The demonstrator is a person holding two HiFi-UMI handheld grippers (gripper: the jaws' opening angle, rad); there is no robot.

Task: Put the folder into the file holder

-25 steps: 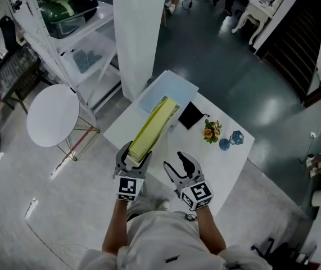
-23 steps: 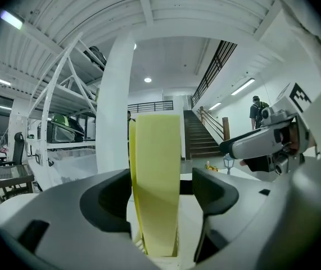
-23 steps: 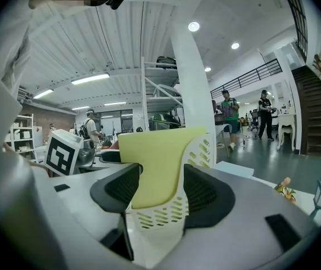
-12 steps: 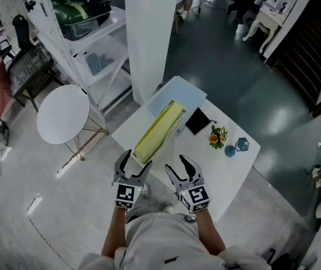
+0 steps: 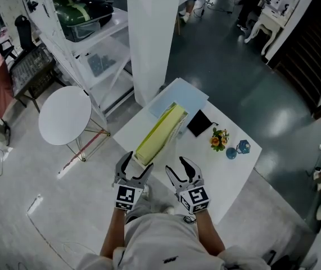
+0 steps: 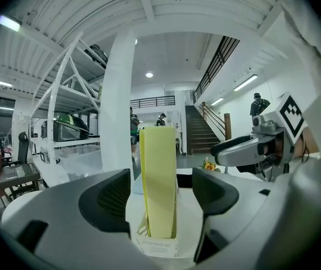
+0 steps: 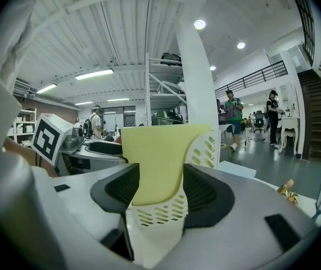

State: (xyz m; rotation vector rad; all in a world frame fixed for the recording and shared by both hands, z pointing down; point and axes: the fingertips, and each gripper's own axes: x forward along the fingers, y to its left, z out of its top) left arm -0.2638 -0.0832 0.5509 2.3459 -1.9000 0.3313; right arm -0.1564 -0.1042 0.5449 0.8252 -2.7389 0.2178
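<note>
A yellow folder (image 5: 159, 135) stands on edge in the white slotted file holder (image 5: 179, 127) on the white table (image 5: 227, 173). My left gripper (image 5: 137, 163) sits just short of the folder's near end, jaws open, pads apart from it. In the left gripper view the folder (image 6: 158, 179) rises out of the file holder (image 6: 154, 245) in line with the gap between the jaws. My right gripper (image 5: 177, 165) hovers open beside it, holding nothing. The right gripper view shows the folder (image 7: 157, 156) and the file holder (image 7: 205, 151) beyond its open jaws.
Behind the holder lie a light blue sheet (image 5: 180, 94) and a black pad (image 5: 198, 122). A small flower pot (image 5: 218, 138) and a blue ornament (image 5: 240, 147) stand to the right. A white pillar (image 5: 154, 32), a round white table (image 5: 64, 115) and a shelving rack stand off the table's left.
My left gripper, whose jaws were around the folder's near end, has let go and drawn back toward me with wider jaws. The right gripper has hardly moved.
</note>
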